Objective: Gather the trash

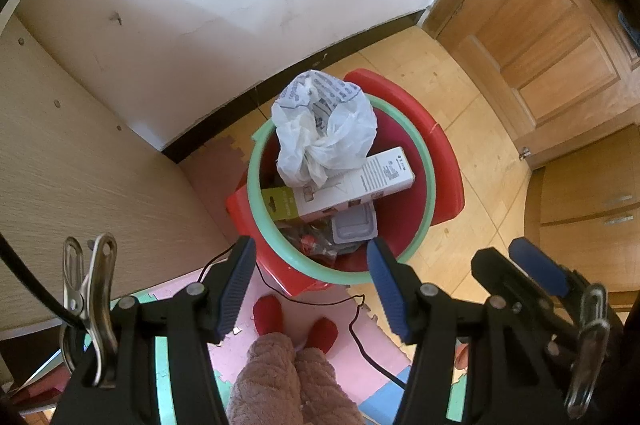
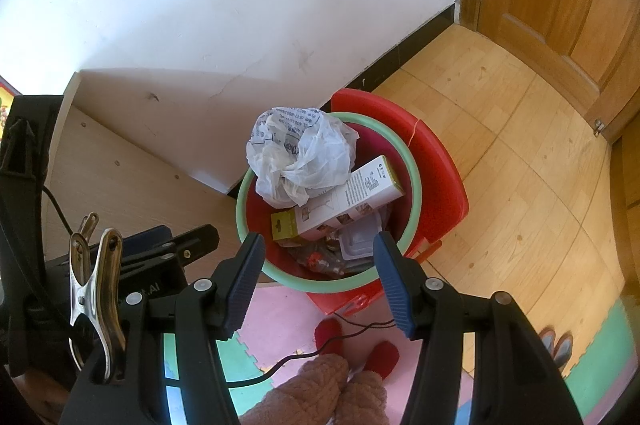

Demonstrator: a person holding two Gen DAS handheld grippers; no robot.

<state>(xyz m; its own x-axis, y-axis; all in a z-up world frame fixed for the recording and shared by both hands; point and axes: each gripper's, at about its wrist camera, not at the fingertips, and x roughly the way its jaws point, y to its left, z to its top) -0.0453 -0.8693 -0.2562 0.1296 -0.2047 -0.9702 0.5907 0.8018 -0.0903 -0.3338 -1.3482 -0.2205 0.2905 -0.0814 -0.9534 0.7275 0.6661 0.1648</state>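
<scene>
Wooden floor (image 1: 460,129), round red bin with green rim (image 1: 256,153) standing. Both tongs (image 1: 312,285) (image 2: 320,281) hovering open, empty. Crumpled white plastic bag (image 1: 324,129) looking light, soft, slippery; gripping knotted neck seems best.

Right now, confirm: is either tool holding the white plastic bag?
No. The white plastic bag rests atop the bin, and both tools are open and empty.

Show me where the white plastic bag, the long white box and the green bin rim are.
white plastic bag (image 1: 324,129), left wrist view, crumpled middle.
long white box (image 2: 360,195), right wrist view, printed side.
green bin rim (image 1: 426,185), left wrist view, right edge.
</scene>
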